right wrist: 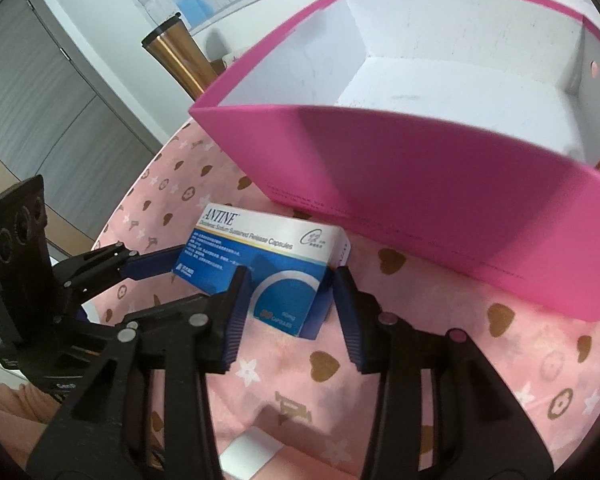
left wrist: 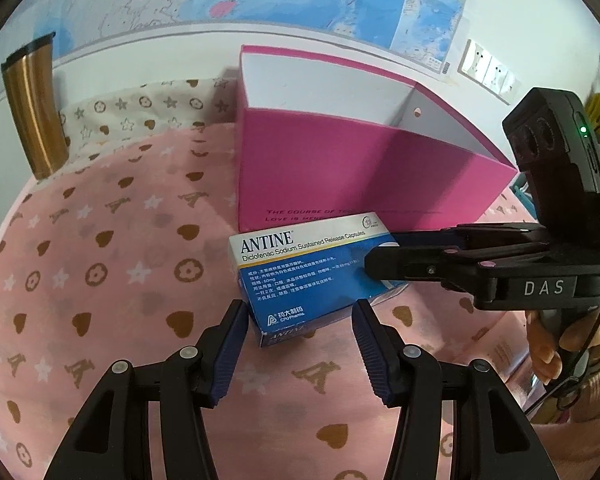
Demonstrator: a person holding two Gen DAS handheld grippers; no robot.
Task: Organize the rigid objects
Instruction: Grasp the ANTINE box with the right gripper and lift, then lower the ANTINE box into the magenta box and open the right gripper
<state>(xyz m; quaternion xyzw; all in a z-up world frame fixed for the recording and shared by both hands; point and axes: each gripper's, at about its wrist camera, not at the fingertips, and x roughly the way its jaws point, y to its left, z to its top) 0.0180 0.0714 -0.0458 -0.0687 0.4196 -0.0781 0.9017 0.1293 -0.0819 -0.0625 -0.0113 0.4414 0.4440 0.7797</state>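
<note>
The medicine box (left wrist: pixel 300 276), printed "ANTINE Diclofenac Sodium Sustained Release Capsules", lies on the desk's pink cloth (left wrist: pixel 100 280) just before the pink bin (left wrist: pixel 340 168), whose faint lettering is unreadable. The left tool (left wrist: pixel 300 336) stands apart at one box end. The right tool (right wrist: pixel 288 300), marked "DAS", straddles the other end, apart.

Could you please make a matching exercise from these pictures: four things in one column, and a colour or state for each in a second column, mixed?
Things:
1. medicine box
2. bin
3. tumbler
4. left gripper

States:
a. gold with a dark lid, standing by the wall
b. open, its jaws on either side of a box end
c. pink outside, white inside, nothing seen inside it
d. blue and white, lying on the cloth in front of the bin

Pairs: 1-d, 2-c, 3-a, 4-b
</note>
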